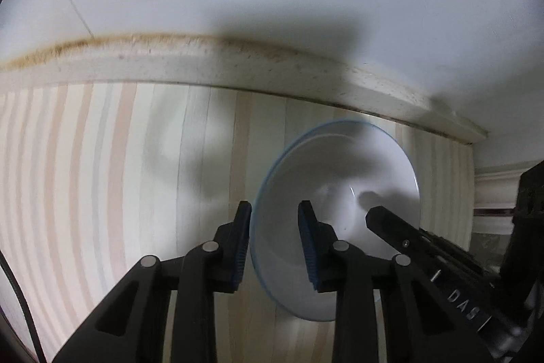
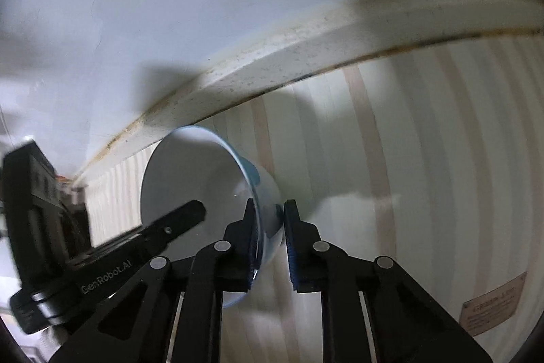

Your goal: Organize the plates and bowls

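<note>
Both grippers meet at one white bowl above a striped wooden table.

In the left wrist view the left gripper (image 1: 274, 210) stands partly spread, its blue pads astride the blue rim of the bowl (image 1: 343, 179) at lower centre, not visibly pressing it. In the right wrist view the right gripper (image 2: 267, 210) is narrowed onto the tilted bowl (image 2: 190, 176), one pad inside the wall and one outside, pinching it. The table (image 2: 425, 159) fills the right of the frame, and a pale wall (image 2: 170, 5) fills the top.
</note>
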`<action>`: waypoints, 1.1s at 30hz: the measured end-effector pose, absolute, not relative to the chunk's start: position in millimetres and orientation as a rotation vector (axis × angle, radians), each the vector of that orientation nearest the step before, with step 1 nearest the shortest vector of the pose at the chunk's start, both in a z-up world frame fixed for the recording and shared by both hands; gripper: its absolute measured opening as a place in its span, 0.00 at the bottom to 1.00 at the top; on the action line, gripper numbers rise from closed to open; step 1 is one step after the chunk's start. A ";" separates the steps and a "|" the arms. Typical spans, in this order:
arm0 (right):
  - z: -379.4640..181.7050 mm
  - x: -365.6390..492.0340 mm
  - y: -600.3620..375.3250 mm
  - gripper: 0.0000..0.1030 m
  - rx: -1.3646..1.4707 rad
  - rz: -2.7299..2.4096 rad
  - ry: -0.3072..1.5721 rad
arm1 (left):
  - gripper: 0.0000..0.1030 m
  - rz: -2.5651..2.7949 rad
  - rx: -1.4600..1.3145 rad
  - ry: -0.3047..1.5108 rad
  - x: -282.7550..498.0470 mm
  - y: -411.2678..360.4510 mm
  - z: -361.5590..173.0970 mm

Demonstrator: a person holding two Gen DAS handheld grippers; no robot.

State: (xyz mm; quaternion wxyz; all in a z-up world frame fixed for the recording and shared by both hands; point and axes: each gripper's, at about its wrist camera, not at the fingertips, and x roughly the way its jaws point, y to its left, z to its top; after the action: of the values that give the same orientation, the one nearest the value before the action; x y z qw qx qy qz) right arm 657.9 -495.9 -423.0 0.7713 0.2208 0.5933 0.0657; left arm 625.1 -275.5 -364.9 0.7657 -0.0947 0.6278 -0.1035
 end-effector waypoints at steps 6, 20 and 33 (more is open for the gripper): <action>-409.8 651.0 -496.1 0.15 0.453 0.145 1.264 | 0.25 -0.237 -0.158 1.314 614.0 -280.1 -346.4; -315.2 553.1 -487.3 0.15 0.420 0.172 1.125 | 0.25 -0.324 -0.133 1.211 537.9 -269.4 -261.0; -271.4 423.1 -491.4 0.15 0.387 0.168 1.084 | 0.25 -0.405 -0.087 1.238 438.4 -284.2 -224.7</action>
State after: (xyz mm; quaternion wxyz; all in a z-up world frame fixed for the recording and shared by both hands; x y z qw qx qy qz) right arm 423.1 -491.4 -271.4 0.8357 0.1827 0.5118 0.0795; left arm 438.4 -284.2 -224.7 0.7943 -0.0404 0.5762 -0.1886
